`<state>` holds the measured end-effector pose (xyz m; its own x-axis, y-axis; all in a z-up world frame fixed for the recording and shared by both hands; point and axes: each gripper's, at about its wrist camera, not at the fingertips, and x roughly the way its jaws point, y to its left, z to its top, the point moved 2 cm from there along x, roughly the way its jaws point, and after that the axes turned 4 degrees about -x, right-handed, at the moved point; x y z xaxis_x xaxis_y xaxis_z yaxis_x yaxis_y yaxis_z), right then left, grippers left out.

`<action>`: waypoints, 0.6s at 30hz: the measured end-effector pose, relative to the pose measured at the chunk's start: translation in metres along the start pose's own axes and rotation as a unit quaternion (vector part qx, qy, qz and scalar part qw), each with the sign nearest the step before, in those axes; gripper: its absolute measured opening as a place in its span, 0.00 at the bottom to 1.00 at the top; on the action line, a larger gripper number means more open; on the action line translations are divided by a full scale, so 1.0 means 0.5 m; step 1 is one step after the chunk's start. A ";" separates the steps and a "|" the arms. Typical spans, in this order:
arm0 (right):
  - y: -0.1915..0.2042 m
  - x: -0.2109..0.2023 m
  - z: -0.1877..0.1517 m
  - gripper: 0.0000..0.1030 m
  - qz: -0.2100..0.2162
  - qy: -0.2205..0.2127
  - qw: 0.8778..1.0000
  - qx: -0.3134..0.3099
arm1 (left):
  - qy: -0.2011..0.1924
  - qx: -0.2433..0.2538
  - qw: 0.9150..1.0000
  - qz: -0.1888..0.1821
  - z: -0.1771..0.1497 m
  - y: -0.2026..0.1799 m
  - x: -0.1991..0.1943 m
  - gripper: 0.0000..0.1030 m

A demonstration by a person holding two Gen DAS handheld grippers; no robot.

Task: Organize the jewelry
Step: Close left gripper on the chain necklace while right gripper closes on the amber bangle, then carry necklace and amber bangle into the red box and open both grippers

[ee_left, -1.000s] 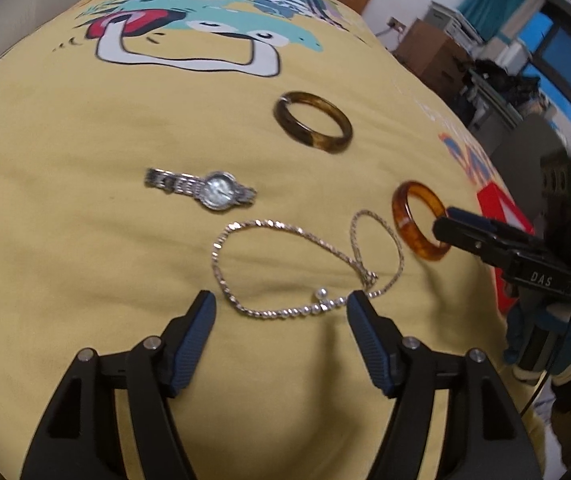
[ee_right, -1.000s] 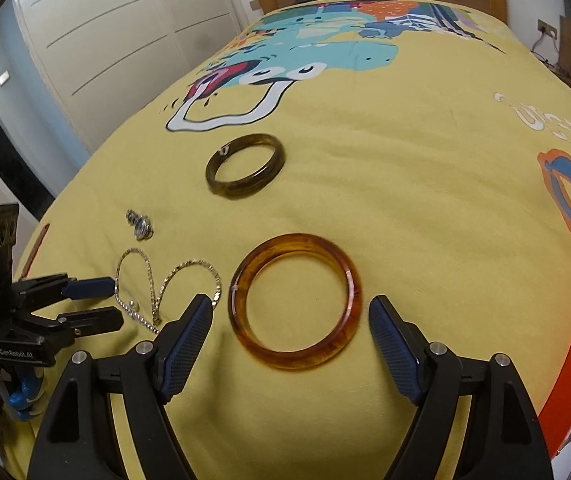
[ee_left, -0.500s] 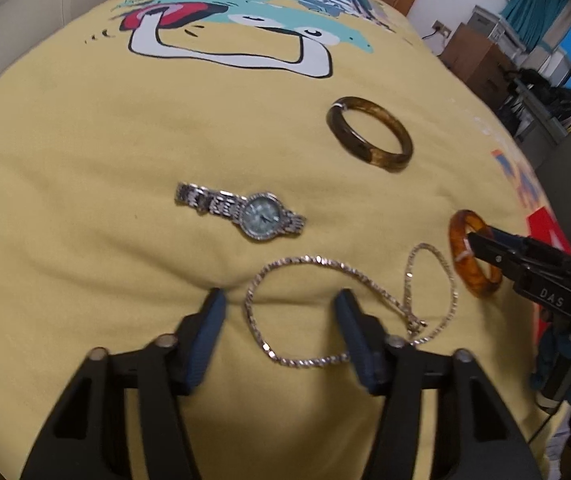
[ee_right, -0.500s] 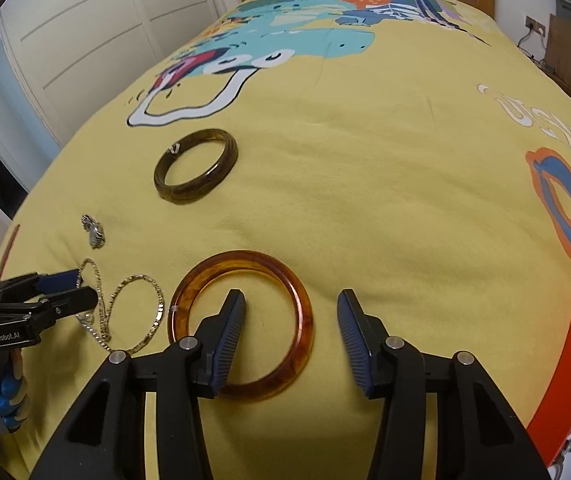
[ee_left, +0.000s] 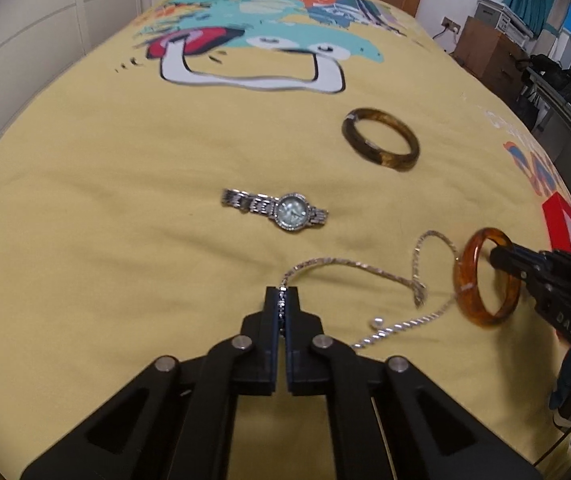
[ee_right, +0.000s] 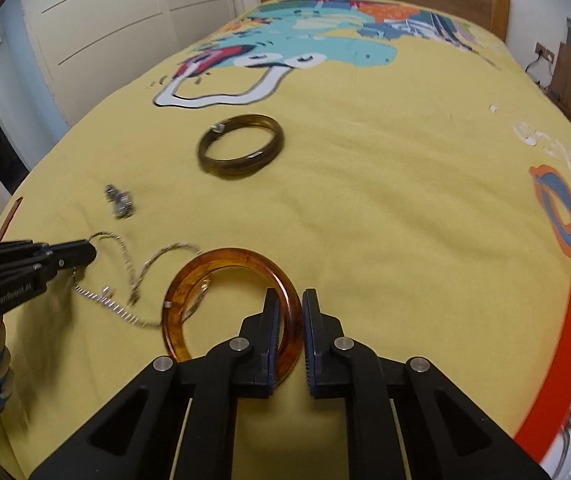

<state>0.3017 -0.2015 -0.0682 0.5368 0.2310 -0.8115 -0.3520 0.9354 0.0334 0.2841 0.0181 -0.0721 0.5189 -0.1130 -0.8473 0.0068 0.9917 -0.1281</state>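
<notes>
On a yellow bed (ee_left: 85,208), our left gripper (ee_left: 282,300) has just closed its jaws on a silver chain (ee_left: 365,270). Our right gripper (ee_right: 288,312) has just clamped the amber bangle (ee_right: 221,268). A watch (ee_left: 285,210) and dark bangle (ee_left: 381,146) lie beyond.

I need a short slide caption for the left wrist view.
Left gripper pinches the silver chain beside a watch on the yellow bedspread.

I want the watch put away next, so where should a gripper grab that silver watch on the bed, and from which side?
Probably the flat link band just left of the round face, coming from above with jaws across its width; the watch lies flat on the bedspread.
</notes>
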 end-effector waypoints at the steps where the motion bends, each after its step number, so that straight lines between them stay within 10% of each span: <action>1: 0.004 -0.013 -0.006 0.10 -0.003 -0.005 1.000 -0.001 | -0.006 0.002 1.000 0.001 0.000 -0.001 -0.015 0.02; 18: 0.043 -0.302 -0.117 0.10 -0.026 -0.081 0.996 0.039 | -0.089 0.036 0.995 -0.031 -0.051 -0.052 -0.313 0.02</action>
<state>0.1680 -0.2319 0.0210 0.6724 0.2153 -0.7082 -0.2633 0.9638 0.0430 0.1811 0.0083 0.0507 0.6583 -0.1687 -0.7336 0.1016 0.9856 -0.1355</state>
